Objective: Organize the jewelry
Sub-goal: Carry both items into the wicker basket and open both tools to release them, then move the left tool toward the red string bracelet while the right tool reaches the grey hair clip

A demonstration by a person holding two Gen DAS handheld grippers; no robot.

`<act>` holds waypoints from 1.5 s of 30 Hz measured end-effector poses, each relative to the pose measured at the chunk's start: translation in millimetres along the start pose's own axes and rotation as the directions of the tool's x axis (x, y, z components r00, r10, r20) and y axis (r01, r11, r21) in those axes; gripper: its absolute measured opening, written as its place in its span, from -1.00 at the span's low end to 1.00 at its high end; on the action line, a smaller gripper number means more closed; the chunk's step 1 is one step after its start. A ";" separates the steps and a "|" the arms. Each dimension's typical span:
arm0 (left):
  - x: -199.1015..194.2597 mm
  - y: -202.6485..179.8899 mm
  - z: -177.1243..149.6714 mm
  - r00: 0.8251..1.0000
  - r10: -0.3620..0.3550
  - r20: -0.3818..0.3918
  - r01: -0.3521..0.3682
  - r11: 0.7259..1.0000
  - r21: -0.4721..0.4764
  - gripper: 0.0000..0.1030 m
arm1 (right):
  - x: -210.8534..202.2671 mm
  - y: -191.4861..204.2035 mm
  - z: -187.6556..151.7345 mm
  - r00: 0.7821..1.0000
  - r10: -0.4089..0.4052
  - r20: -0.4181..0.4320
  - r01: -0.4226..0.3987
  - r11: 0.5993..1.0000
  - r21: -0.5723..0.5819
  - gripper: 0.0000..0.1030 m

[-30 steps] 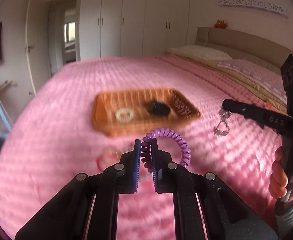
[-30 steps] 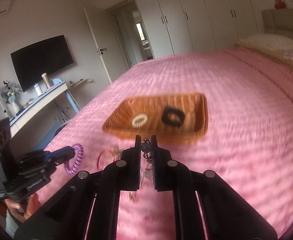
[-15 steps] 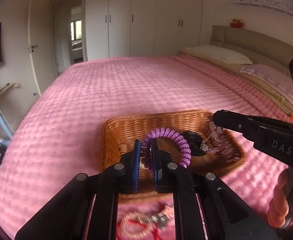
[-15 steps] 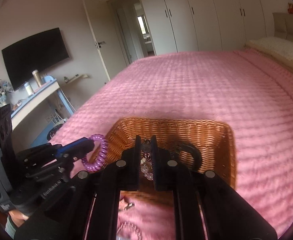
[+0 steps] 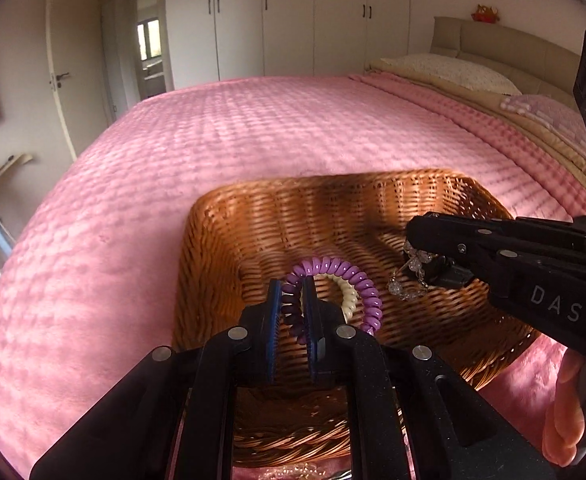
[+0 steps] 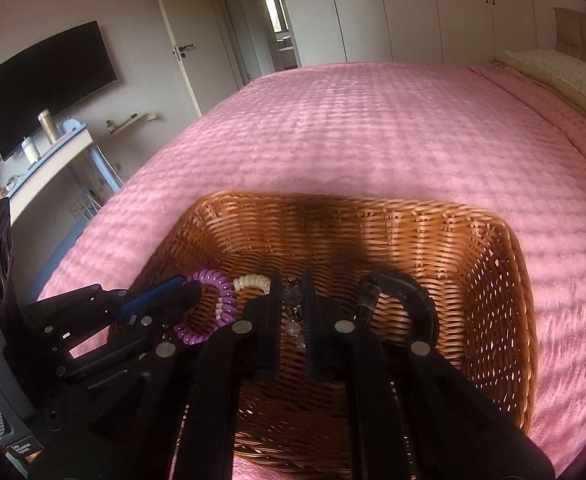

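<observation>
pink bedspread filled most of both views, pillows at 2 o'clock in the left view. wicker basket sat on it, low centre, both grippers over its inside. left gripper at 6 o'clock of its own view, fingers pinched on the purple coil bracelet, loop sticking out toward 1 o'clock above the basket floor. right gripper at 6 o'clock of its own view, fingers pinched on the clear bead bracelet; in the left view it came in from 3 o'clock with the beads hanging off its tip just above the weave. black hair tie lay in the basket at 1 o'clock of the right gripper, touching the floor. cream coil tie lay in the basket just behind the purple loop. tv on the wall at 10 o'clock in the right view.
</observation>
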State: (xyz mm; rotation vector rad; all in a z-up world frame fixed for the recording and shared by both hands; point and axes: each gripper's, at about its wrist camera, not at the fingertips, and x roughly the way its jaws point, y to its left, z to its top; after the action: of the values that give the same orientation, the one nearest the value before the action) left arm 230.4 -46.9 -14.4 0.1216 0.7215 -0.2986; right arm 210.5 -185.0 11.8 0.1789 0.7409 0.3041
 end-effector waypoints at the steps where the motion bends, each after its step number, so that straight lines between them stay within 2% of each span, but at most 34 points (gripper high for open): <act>1: 0.8 0.0 -0.9 1.000 -0.002 -0.006 0.002 1.000 -0.002 -0.78 | 0.4 -1.2 -0.6 1.000 0.006 -0.011 -0.006 1.000 0.009 -0.84; 4: -0.2 0.2 -2.9 1.000 -0.013 -0.011 0.013 1.000 -0.007 -0.75 | -1.7 -4.1 -1.2 1.000 0.008 -0.018 -0.007 1.000 0.022 -0.81; 6: -4.0 1.2 -4.1 1.000 -0.017 -0.009 0.017 1.000 -0.013 -0.52 | -6.5 -4.9 -2.9 1.000 0.009 -0.014 -0.008 1.000 0.024 -0.58; 8: -12.9 1.7 -5.1 1.000 -0.028 0.007 0.028 0.999 -0.020 -0.45 | -15.1 -4.8 -4.7 1.000 0.004 0.004 -0.004 1.000 0.026 -0.09; 9: -16.5 1.7 -4.8 0.999 -0.031 0.012 0.031 0.999 -0.022 -0.45 | -22.0 -4.2 -6.7 1.000 0.003 0.017 -0.003 1.000 0.024 -0.06; 14: -53.7 4.1 -8.3 0.996 -0.068 0.059 0.072 0.996 -0.057 -0.45 | -52.9 0.8 -15.6 0.998 0.032 0.044 -0.033 0.999 0.023 -0.06; 20: -105.6 1.9 -18.7 0.990 -0.080 0.114 0.087 0.994 -0.066 -0.45 | -97.2 14.7 -37.1 0.996 0.052 0.076 -0.052 0.999 0.006 -0.06; 24: -142.5 -1.2 -34.9 0.985 -0.088 0.147 0.097 0.994 -0.054 -0.38 | -118.1 20.4 -59.1 0.994 0.075 0.078 -0.077 0.997 0.018 -0.06; 28: -162.8 1.9 -60.0 0.985 -0.084 0.152 0.096 0.993 -0.068 -0.30 | -123.5 26.9 -83.2 0.994 0.089 0.057 -0.091 0.996 0.023 -0.06; 33: -151.8 17.5 -88.6 0.992 -0.087 0.096 0.101 0.984 -0.145 -0.30 | -113.2 33.0 -110.7 0.995 0.104 0.009 -0.104 0.994 0.016 -0.05; 36: -136.2 25.8 -97.7 0.995 -0.084 0.059 0.093 0.980 -0.175 -0.32 | -105.5 37.8 -124.8 0.995 0.100 -0.015 -0.100 0.995 -0.025 -0.05; 43: -102.3 26.3 -110.7 0.998 -0.049 -0.031 0.045 0.991 -0.125 -0.34 | -94.5 42.5 -143.6 0.991 0.108 -0.076 -0.119 0.980 -0.159 -0.06; 45: -94.8 29.0 -112.0 0.997 -0.055 -0.052 0.048 0.990 -0.135 -0.34 | -90.8 48.5 -148.4 0.993 0.081 -0.091 -0.099 0.972 -0.213 -0.06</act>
State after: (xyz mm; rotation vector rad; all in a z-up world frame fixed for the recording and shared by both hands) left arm 101.3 25.9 -34.7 -0.0165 0.7984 -0.2961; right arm 35.3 -161.8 -25.4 -0.0075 0.7759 0.4791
